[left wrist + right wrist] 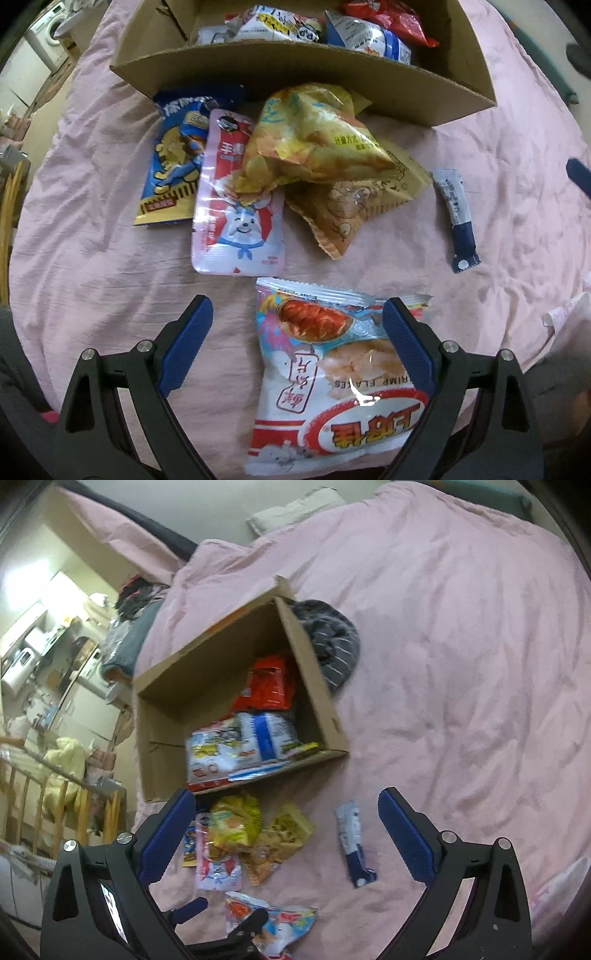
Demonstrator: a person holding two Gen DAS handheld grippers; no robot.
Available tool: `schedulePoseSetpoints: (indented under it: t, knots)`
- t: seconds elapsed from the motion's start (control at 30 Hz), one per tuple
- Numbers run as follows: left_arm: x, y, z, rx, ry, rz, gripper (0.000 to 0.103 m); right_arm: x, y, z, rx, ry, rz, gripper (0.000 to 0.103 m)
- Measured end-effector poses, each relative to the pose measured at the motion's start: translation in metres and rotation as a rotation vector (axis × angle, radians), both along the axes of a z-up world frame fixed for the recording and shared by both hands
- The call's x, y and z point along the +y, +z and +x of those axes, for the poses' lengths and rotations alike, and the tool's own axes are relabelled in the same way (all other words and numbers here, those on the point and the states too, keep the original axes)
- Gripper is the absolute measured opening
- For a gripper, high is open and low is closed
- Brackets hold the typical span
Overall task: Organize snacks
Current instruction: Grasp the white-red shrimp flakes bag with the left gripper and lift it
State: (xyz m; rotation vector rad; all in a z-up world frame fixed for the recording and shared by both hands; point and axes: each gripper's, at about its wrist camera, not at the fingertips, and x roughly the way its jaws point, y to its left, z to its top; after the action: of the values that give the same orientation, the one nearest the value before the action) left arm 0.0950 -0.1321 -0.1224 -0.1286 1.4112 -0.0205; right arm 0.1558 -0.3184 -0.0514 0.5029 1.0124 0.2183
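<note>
Now the left tool (pixel 297 321) hangs with its jaws spread wide over the shrimp flakes bag (pixel 332 387), gripping nothing. This bag lies on the pink bed cover (pixel 92 277), well in front of the cardboard box (pixel 295 74), with a pile of snack packets (pixel 280 166) between them. Over the same cover, the right tool (pixel 286 812) stands released too.

A: How much of the shrimp flakes bag (pixel 332 376) is covered?
B: Its right edge is hidden behind a blue pad, and its bottom is covered by the black frame.

A: And the cardboard box (pixel 295 77)?
B: It is cut off by the top edge; the packets inside are only partly seen.
</note>
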Motion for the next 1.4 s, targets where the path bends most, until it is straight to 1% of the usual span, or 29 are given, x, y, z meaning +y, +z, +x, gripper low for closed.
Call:
schedulePoseSetpoints:
  t: [0.07, 0.13, 0.23, 0.37, 0.43, 0.5, 0.57, 0.63, 0.73, 0.77, 0.87, 0.93, 0.97, 1.0, 1.03, 1.07, 1.1, 1.13, 1.2, 1.3, 1.4]
  knots:
    - [-0.004, -0.003, -0.001, 0.023, -0.013, -0.012, 0.091, -0.003, -0.005, -0.001, 0.023, -0.006, -0.002, 0.101]
    - [-0.016, -0.004, -0.004, 0.043, -0.053, -0.027, 0.091, -0.005, -0.007, -0.002, 0.032, -0.014, -0.022, 0.101]
    - [-0.028, 0.002, -0.008, 0.031, -0.088, -0.021, 0.091, -0.009, -0.008, -0.005, 0.038, -0.025, -0.039, 0.101]
    - [-0.033, 0.014, -0.011, 0.018, -0.076, -0.045, 0.091, -0.017, -0.009, -0.009, 0.039, -0.043, -0.055, 0.101]
    - [-0.039, 0.022, -0.015, 0.014, -0.103, -0.066, 0.091, -0.02, -0.009, -0.01, 0.04, -0.051, -0.058, 0.101]
    - [-0.046, 0.024, -0.018, 0.026, -0.151, -0.062, 0.091, -0.021, -0.009, -0.011, 0.042, -0.055, -0.059, 0.101]
    - [-0.055, 0.014, -0.021, 0.066, -0.184, -0.03, 0.091, -0.021, -0.008, -0.011, 0.038, -0.052, -0.068, 0.101]
    - [-0.059, 0.003, -0.021, 0.089, -0.196, 0.023, 0.091, -0.019, -0.007, -0.012, 0.034, -0.048, -0.08, 0.101]
    - [-0.069, -0.004, -0.022, 0.058, -0.247, 0.087, 0.091, -0.018, -0.009, -0.012, 0.038, -0.041, -0.09, 0.101]
    - [-0.072, -0.006, -0.022, 0.054, -0.255, 0.094, 0.091, -0.018, -0.009, -0.012, 0.041, -0.041, -0.093, 0.101]
    - [-0.076, -0.015, -0.024, 0.064, -0.288, 0.156, 0.091, -0.021, -0.01, -0.012, 0.046, -0.048, -0.097, 0.101]
    - [-0.074, -0.023, -0.023, 0.072, -0.292, 0.171, 0.091, -0.023, -0.012, -0.013, 0.051, -0.05, -0.094, 0.101]
    - [-0.071, -0.024, -0.022, 0.074, -0.28, 0.16, 0.089, -0.023, -0.012, -0.013, 0.054, -0.052, -0.094, 0.101]
    - [-0.068, -0.025, -0.02, 0.075, -0.267, 0.147, 0.081, -0.023, -0.013, -0.013, 0.057, -0.053, -0.096, 0.101]
    - [-0.065, -0.025, -0.018, 0.077, -0.269, 0.147, 0.08, -0.024, -0.013, -0.013, 0.059, -0.053, -0.1, 0.101]
    - [-0.064, -0.025, -0.018, 0.077, -0.274, 0.139, 0.075, -0.023, -0.014, -0.013, 0.06, -0.053, -0.105, 0.101]
    - [-0.062, -0.024, -0.018, 0.075, -0.282, 0.131, 0.064, -0.023, -0.014, -0.013, 0.061, -0.052, -0.111, 0.101]
    - [-0.063, -0.021, -0.018, 0.062, -0.292, 0.136, 0.062, -0.022, -0.014, -0.013, 0.062, -0.051, -0.117, 0.101]
    - [-0.053, -0.016, -0.019, 0.05, -0.313, 0.145, 0.05, -0.021, -0.015, -0.012, 0.064, -0.048, -0.128, 0.101]
    - [-0.047, 0.003, -0.021, 0.022, -0.32, 0.111, 0.048, -0.018, -0.016, -0.011, 0.067, -0.04, -0.145, 0.101]
    - [-0.036, 0.027, -0.023, -0.02, -0.32, 0.092, 0.048, -0.016, -0.017, -0.012, 0.069, -0.037, -0.162, 0.101]
